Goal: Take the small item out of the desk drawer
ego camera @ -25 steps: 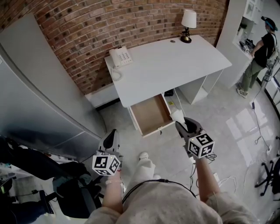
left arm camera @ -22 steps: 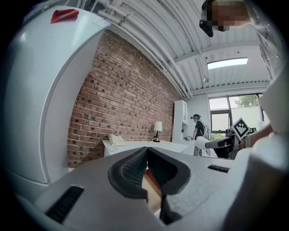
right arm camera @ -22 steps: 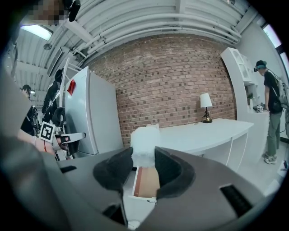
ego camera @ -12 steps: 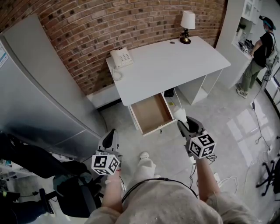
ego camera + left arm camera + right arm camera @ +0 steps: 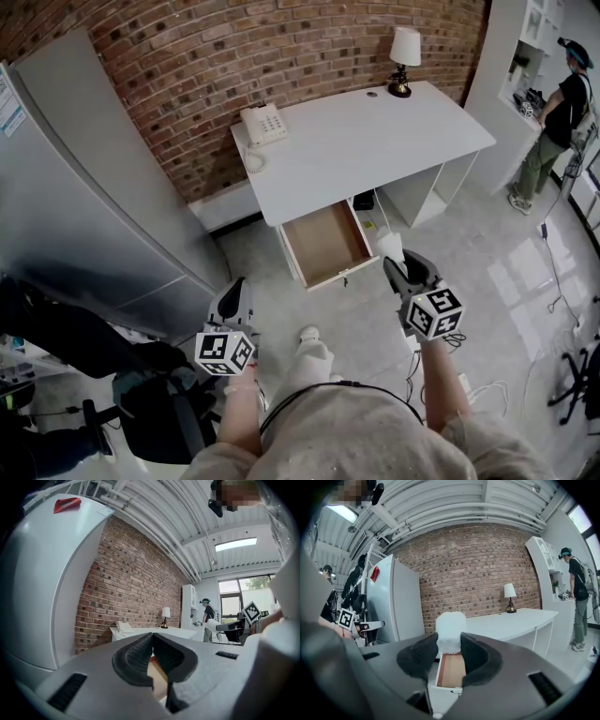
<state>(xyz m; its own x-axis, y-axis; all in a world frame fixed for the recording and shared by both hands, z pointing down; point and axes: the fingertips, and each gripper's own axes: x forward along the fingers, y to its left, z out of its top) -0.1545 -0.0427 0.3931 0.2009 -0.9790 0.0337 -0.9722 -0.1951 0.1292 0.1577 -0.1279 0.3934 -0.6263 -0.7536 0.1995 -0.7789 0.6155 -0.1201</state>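
Note:
The white desk (image 5: pixel 366 141) stands against the brick wall with its wooden drawer (image 5: pixel 326 242) pulled open; the drawer looks bare inside. My right gripper (image 5: pixel 392 262) hangs just right of the drawer's front corner, above the floor, shut on a small white fuzzy item (image 5: pixel 389 246). In the right gripper view the fuzzy item (image 5: pixel 450 626) sticks up between the dark pads (image 5: pixel 423 654), with the drawer (image 5: pixel 452 670) below and beyond. My left gripper (image 5: pixel 236 287) is low at the left, away from the desk. Its jaws (image 5: pixel 152 641) meet with nothing between them.
A white telephone (image 5: pixel 261 122) and a small lamp (image 5: pixel 404 54) sit on the desk. A tall grey cabinet (image 5: pixel 84 206) fills the left. A person (image 5: pixel 555 112) stands at white shelves on the far right. Cables (image 5: pixel 487 384) lie on the floor.
My right gripper, with the fuzzy item in it, has drifted slightly to the right of the drawer. The left gripper has barely moved.

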